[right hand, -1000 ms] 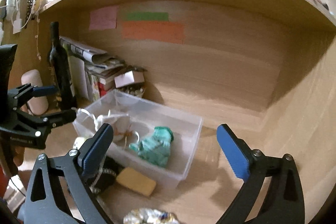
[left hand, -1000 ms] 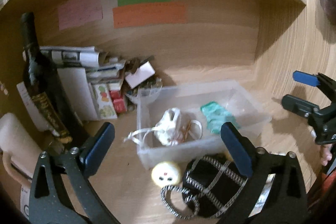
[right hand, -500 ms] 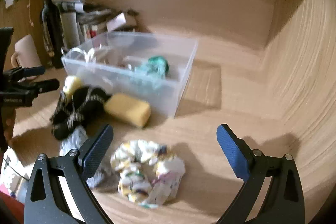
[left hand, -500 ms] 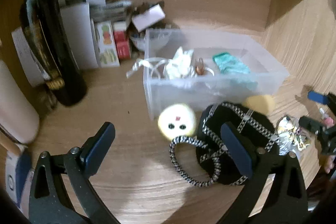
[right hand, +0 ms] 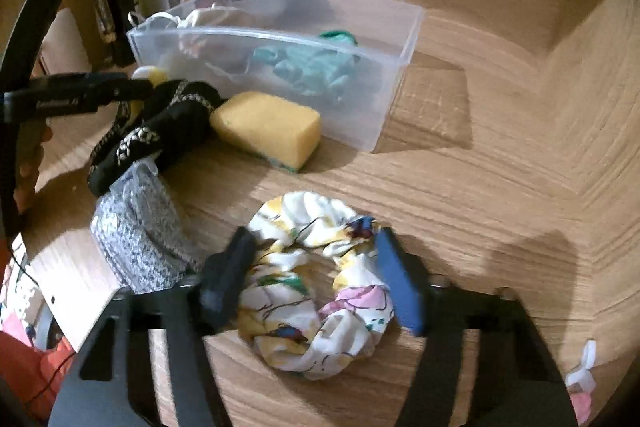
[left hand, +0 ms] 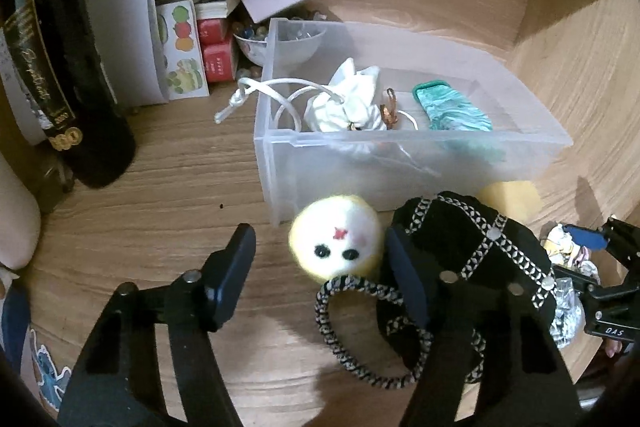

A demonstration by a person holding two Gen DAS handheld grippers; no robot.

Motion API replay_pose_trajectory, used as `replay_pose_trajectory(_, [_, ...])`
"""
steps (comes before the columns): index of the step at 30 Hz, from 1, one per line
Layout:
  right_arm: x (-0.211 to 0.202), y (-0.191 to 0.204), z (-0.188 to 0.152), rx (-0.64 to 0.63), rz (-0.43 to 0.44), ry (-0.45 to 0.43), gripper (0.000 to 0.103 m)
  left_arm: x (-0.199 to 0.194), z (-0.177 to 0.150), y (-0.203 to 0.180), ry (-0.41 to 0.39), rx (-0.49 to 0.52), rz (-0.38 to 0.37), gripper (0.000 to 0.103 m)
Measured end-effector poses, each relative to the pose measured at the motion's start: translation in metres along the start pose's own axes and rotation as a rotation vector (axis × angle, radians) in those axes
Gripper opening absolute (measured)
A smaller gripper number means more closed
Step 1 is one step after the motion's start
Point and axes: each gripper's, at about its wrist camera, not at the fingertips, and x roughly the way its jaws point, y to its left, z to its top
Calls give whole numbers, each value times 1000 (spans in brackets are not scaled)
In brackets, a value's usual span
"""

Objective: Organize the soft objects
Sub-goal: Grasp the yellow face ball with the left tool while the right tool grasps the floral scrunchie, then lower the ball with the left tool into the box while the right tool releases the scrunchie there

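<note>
Wood-grain desk (right hand: 500,155). Clear plastic bin (left hand: 400,163) w/ crumpled white cloth (left hand: 352,99) and teal scrunchie (left hand: 452,107) inside. Left gripper (left hand: 320,259), jaws just been closing, part open round fuzzy yellow ball (left hand: 336,239), not squeezing it. Right gripper (right hand: 312,263), jaws also closing, pads touching the puffy floral scrunchie (right hand: 316,283) sides; grip uncertain. Yellow sponge block (right hand: 268,127) lies beside bin.

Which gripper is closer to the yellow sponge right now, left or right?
Probably the left. The left gripper brackets the plush ball beside the black pouch, and the yellow sponge lies just past that pouch. The right gripper, jaws just closing around the floral scrunchie, sits farther forward.
</note>
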Motion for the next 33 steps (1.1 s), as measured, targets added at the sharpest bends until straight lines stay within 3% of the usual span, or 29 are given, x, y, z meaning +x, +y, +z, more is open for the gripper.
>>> replay_pose_trajectory(4, [-2,-3,-1,12,-5,-13,22,3,0,-2,8,9,-28,49])
replay_pose_trajectory(7, [-4,-9,1,32,-18,-33,16,1,-2,-7,-5,29,-27,46])
replay_pose_trajectory(20, [-49,-29,35,66,-73,-232,15,-52,1,-23,-163,81,-12,45])
replay_pose_trajectory(26, [-70,-24,61,20,-99,-339,15,-72,23,-29,-249,88,-41,45])
replay_pose_trajectory(33, [-77,-21,97,12,-58,-419,15,-82,55,-33,-319,73,-73,45])
